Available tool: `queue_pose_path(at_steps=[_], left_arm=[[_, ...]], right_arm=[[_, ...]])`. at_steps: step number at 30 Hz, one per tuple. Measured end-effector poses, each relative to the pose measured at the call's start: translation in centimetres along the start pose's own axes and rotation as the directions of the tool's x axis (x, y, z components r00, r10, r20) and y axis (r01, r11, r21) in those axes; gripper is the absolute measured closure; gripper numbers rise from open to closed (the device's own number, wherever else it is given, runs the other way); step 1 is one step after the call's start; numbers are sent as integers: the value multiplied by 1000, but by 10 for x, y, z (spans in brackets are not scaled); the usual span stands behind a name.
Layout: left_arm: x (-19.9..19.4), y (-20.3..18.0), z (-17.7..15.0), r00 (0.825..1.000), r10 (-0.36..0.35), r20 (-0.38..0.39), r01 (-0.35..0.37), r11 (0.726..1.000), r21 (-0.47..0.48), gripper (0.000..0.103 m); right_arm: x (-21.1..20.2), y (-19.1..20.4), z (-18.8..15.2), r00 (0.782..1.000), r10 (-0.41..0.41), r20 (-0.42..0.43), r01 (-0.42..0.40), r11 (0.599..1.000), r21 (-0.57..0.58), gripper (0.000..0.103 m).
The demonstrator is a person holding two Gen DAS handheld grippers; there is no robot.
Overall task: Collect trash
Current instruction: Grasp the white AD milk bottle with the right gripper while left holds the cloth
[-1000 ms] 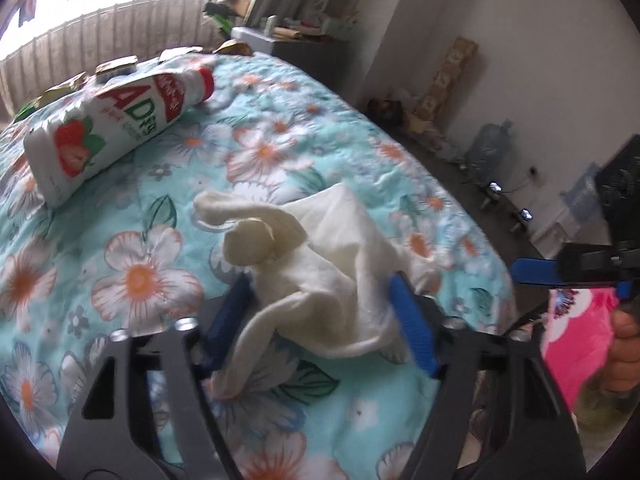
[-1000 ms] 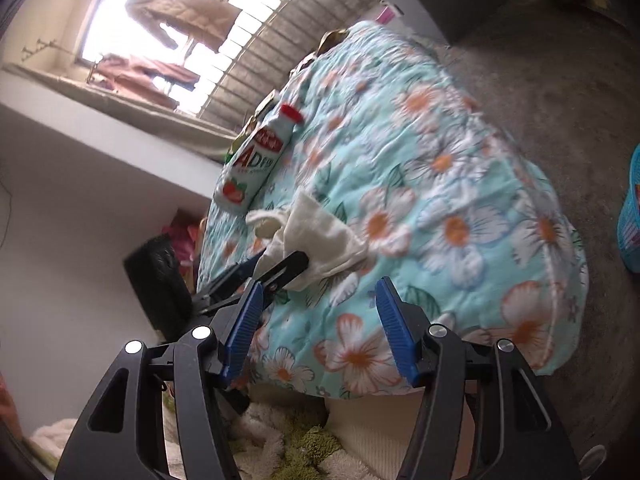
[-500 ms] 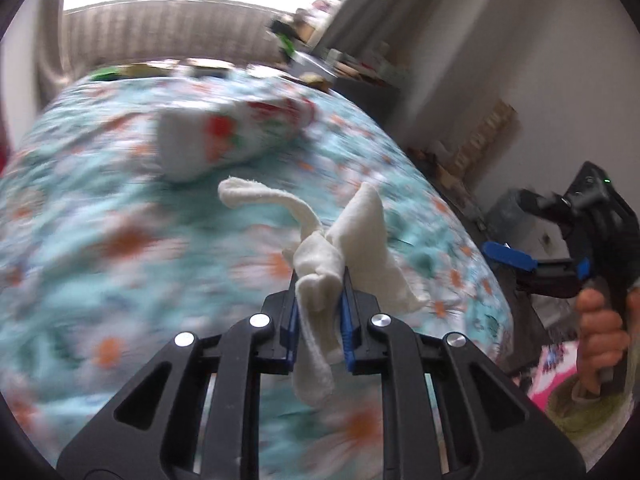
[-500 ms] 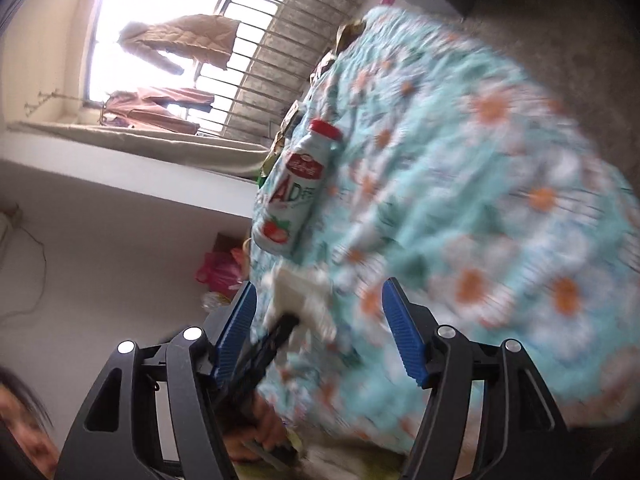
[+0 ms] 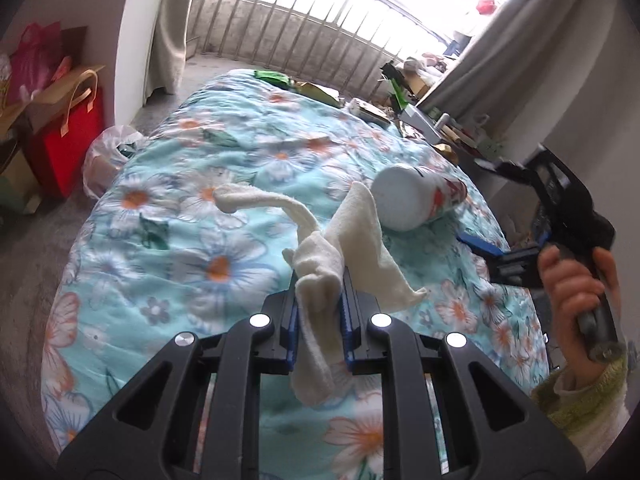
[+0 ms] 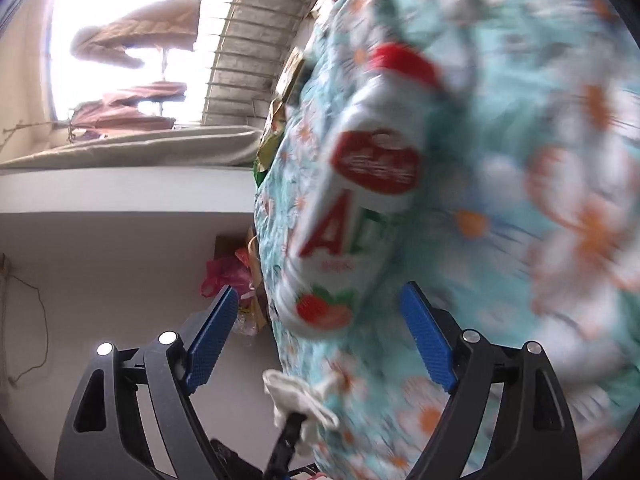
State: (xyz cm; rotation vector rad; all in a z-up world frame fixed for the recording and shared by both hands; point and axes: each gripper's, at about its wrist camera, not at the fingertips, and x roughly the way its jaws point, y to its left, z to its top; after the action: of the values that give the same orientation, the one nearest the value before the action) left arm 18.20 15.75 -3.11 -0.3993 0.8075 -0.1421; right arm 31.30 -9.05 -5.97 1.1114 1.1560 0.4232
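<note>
The left hand-held gripper has closed on the white cloth, which a second ago lay flat on the bed between open jaws. Now it is clenched between the blue pads and lifted, one strip curling up and one end hanging below. So the first piece of trash seems secured. The right hand-held gripper has just been opening its jaws, and they stand wide on either side of the bottle without pressing it; the bottle lies on its side near the bed's right edge. I count one cloth, one bottle and a few wrappers at the far edge.
</note>
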Motion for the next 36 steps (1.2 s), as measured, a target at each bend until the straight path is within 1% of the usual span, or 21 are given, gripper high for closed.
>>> queue_pose_path(at_steps=[3, 5, 6, 7, 10, 12, 15, 17, 18, 20, 24, 26, 29, 30, 32, 34, 36], left_arm=[[3, 2, -1, 1000, 1, -1, -1, 1000, -8, 88], [4, 3, -1, 1000, 0, -2, 0, 1000, -12, 88], [3, 2, -2, 1000, 0, -1, 0, 1000, -12, 88], [4, 3, -2, 1000, 1, -1, -1, 1000, -12, 88], [1, 3, -2, 1000, 0, 5, 0, 1000, -18, 88], [-1, 4, -1, 1000, 2, 10, -2, 1000, -17, 88], [-4, 2, 0, 1000, -16, 12, 16, 1000, -22, 88], [-5, -1, -1, 999, -32, 6, 32, 999, -20, 88], [-4, -4, -2, 999, -41, 1, 41, 999, -17, 88], [-2, -13, -5, 998, -67, -11, 67, 998, -4, 88], [4, -39, -15, 991, -126, -52, 129, 991, 39, 88], [8, -50, -21, 987, -141, -75, 146, 988, 58, 88], [15, -71, -34, 977, -173, -125, 185, 979, 89, 88], [18, -77, -38, 974, -179, -138, 194, 976, 98, 88], [24, -88, -47, 969, -184, -167, 204, 972, 115, 88], [28, -95, -53, 965, -186, -188, 211, 969, 125, 88], [30, -100, -56, 964, -182, -195, 210, 969, 133, 88]], right_arm=[[25, 7, 6, 999, -49, -3, 49, 999, 15, 22], [37, 4, 9, 996, -92, -1, 92, 995, 38, 22], [43, 1, 10, 994, -109, 2, 109, 992, 56, 31], [46, -1, 11, 994, -105, 2, 105, 993, 56, 35], [44, 0, 11, 996, -93, -3, 93, 995, 30, 36], [33, 0, 10, 996, -91, -22, 91, 996, -6, 36], [5, -3, 3, 994, -48, -102, 41, 997, -70, 37], [-19, -6, -5, 992, -59, -109, 46, 991, -122, 38], [-37, -10, -13, 991, -81, -107, 63, 985, -161, 39], [-59, -18, -25, 989, -109, -104, 88, 977, -196, 39], [-105, -40, -66, 978, -194, -78, 167, 951, -260, 39], [-121, -47, -84, 972, -223, -68, 197, 941, -274, 39], [-139, -55, -110, 961, -273, -44, 248, 921, -302, 39], [-141, -56, -114, 958, -286, -35, 262, 915, -306, 38], [-147, -60, -115, 958, -286, -18, 268, 918, -293, 37], [-150, -65, -107, 964, -265, 7, 258, 930, -261, 33], [-151, -71, -103, 971, -238, 32, 239, 945, -225, 31]])
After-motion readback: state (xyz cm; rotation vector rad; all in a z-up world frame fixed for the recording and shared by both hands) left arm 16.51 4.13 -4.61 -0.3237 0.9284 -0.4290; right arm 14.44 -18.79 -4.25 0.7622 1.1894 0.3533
